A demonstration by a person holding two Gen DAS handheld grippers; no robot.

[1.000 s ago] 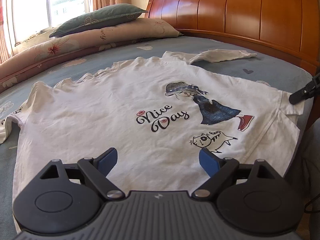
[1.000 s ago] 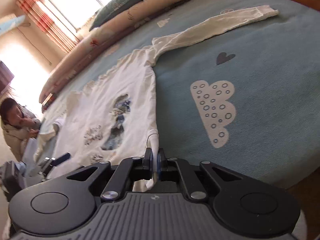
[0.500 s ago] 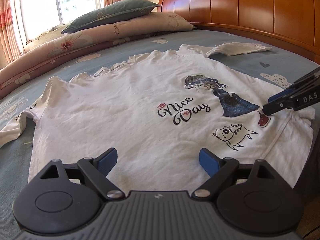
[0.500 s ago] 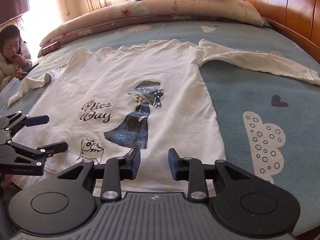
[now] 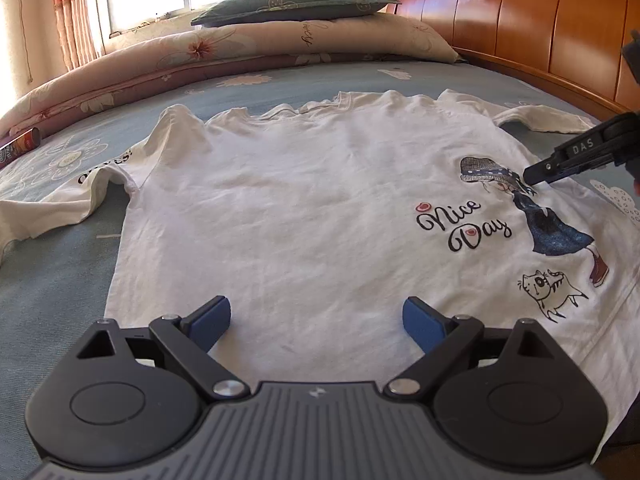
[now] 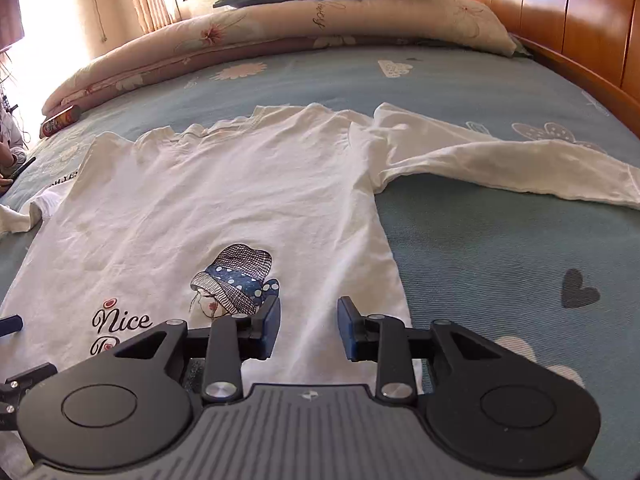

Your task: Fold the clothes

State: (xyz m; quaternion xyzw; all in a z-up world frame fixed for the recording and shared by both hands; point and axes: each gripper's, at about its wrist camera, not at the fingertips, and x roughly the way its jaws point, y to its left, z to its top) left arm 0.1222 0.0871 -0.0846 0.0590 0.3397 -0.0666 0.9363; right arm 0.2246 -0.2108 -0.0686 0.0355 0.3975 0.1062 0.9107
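Left hand-held gripper (image 6: pixel 10 326) mostly cropped

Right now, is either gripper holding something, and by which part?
Nothing is held: left gripper and right gripper hover with open jaws over the flat white long-sleeved printed shirt.

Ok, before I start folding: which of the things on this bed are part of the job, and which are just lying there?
Part of the job:
- white long-sleeved shirt, spread flat, print side up
- its right-hand sleeve, stretched out over the blue bedspread
- left gripper and right gripper, both open and empty

Lying about:
- folded quilt and teal pillow
- snack can
- wooden headboard
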